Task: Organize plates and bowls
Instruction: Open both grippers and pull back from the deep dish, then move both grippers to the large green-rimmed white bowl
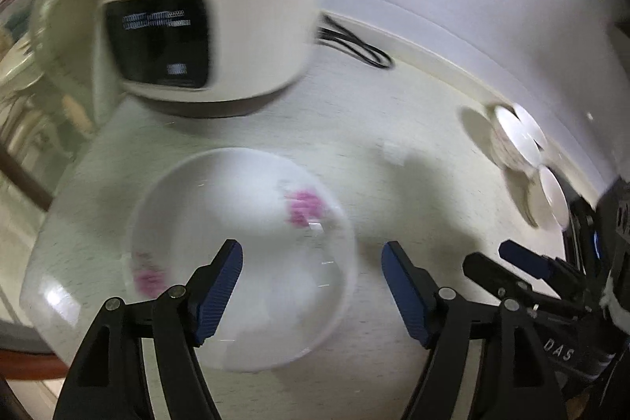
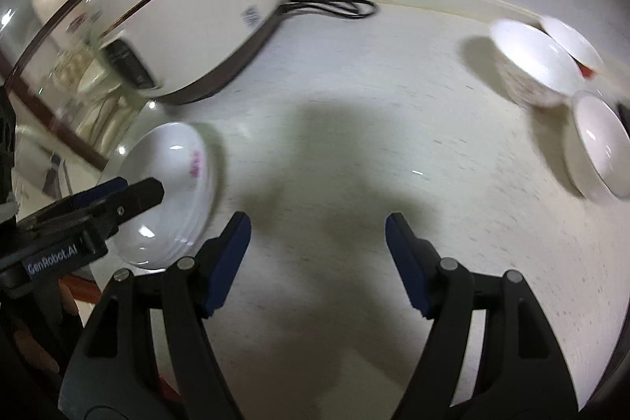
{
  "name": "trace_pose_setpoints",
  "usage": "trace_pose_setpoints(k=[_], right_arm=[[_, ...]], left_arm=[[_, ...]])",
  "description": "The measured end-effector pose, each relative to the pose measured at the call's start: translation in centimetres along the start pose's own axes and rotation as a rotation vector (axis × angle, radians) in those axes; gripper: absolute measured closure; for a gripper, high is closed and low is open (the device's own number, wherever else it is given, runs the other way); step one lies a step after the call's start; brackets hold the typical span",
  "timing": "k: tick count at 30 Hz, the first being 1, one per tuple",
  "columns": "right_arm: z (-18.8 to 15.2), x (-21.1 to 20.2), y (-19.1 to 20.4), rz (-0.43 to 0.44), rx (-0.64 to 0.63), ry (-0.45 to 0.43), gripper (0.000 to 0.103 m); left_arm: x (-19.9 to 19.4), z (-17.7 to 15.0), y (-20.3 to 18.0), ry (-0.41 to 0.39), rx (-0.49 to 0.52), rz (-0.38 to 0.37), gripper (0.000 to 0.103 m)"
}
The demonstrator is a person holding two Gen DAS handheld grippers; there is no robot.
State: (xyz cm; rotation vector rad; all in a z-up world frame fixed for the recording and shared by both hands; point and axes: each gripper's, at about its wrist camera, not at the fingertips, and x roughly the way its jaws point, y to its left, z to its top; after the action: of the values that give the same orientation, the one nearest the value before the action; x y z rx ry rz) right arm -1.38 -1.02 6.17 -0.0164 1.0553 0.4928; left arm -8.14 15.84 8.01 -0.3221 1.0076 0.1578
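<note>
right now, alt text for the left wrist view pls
The open left gripper hovers over a white plate with pink flowers on a pale counter. A cream rice cooker stands behind it, white bowls sit far right, and the right gripper enters at right.

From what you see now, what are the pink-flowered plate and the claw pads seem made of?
The plate looks like glazed white ceramic, or perhaps opal glass: glossy, with bright highlights and printed pink flowers. The blue pads on the left claw look like ribbed rubber or soft plastic, matte; blur leaves this uncertain.
</note>
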Motion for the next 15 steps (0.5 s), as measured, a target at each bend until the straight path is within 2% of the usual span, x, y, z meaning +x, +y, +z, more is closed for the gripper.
trace_pose_setpoints(k=[5, 9, 15], right_arm=[[-0.5, -1.1, -3.8, -0.02, 0.1, -0.007, 0.029], [-1.1, -1.6, -6.7, -0.035, 0.179, -0.007, 0.027], [-2.0, -2.6, -10.7, -0.066, 0.285, -0.006, 0.027]], left_arm=[[1.8, 0.0, -3.8, 0.068, 0.08, -0.044, 0.029], [3.2, -0.3, -8.0, 0.125, 0.189, -0.09, 0.029], [4.0, -0.1, -12.2, 0.163, 0.26, -0.137, 0.029]])
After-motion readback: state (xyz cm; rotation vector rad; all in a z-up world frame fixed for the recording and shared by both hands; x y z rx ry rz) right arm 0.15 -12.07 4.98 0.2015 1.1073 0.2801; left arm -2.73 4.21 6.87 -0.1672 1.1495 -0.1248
